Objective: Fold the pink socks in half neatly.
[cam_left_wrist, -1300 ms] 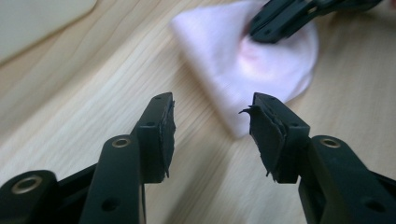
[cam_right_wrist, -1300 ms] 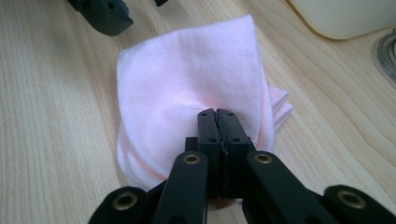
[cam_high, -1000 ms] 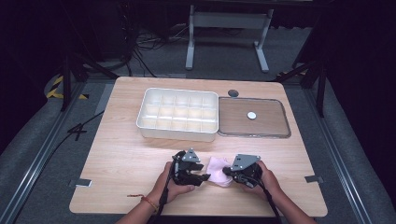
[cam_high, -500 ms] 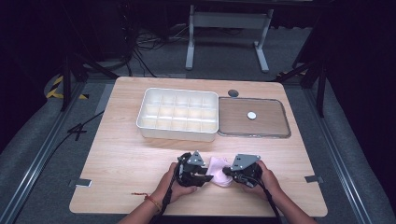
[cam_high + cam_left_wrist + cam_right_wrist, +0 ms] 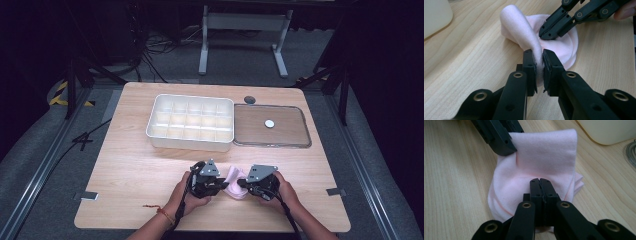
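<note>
The jaws of the left gripper [image 5: 538, 63] are pinched on a raised fold of the pink cloth [image 5: 524, 30]; they have just been closing, and the fabric is now squeezed thin between the pads. In the high view the left gripper [image 5: 216, 184] is seen near the front edge of the counter [image 5: 125, 165], with the pink cloth [image 5: 233, 178] lying between the two hands, well apart from the white divided tray [image 5: 191, 121] and the flat lid [image 5: 271, 126] farther back.

To the right, the jaws of the right gripper [image 5: 541, 185] are pressed together; a thin layer of the pink cloth [image 5: 544, 152] seems to be caught at their tips, though this cannot be told for certain. The right gripper [image 5: 245, 184] is held at the cloth's other side.

The step in hand is judged to be folding or rolling the cloth. It would be done well if both pinches were kept firm, the left fold carried over evenly toward the right, and the layers kept aligned so that no edge slips out. The cloth is soft and will likely sag, so it should be lifted only slightly and laid down before either grip is released.
</note>
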Motion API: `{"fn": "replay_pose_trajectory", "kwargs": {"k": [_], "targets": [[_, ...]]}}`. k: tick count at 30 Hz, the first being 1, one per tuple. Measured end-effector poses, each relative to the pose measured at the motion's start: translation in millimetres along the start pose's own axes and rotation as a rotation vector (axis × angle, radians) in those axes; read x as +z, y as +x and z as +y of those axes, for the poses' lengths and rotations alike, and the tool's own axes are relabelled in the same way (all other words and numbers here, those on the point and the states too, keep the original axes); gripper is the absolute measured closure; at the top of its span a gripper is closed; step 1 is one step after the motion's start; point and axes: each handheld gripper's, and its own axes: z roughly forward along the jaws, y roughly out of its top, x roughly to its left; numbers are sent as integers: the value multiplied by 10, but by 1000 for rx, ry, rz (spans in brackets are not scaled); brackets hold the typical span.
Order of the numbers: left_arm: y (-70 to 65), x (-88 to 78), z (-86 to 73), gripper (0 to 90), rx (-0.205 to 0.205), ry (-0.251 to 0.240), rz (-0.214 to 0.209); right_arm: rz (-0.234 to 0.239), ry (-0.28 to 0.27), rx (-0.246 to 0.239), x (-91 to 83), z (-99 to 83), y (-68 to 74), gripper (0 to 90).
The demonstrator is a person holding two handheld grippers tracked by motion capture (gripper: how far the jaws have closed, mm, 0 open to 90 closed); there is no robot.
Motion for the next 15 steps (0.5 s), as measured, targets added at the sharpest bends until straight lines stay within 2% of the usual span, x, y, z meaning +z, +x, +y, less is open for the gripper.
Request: {"fn": "replay_pose_trajectory", "kwargs": {"k": [6, 15], "targets": [[-40, -21, 27, 805, 16, -11, 21, -3, -5, 5, 14, 8, 4, 895], [-115, -11, 67, 800, 41, -24, 26, -16, -12, 0, 47, 33, 21, 894]]}}
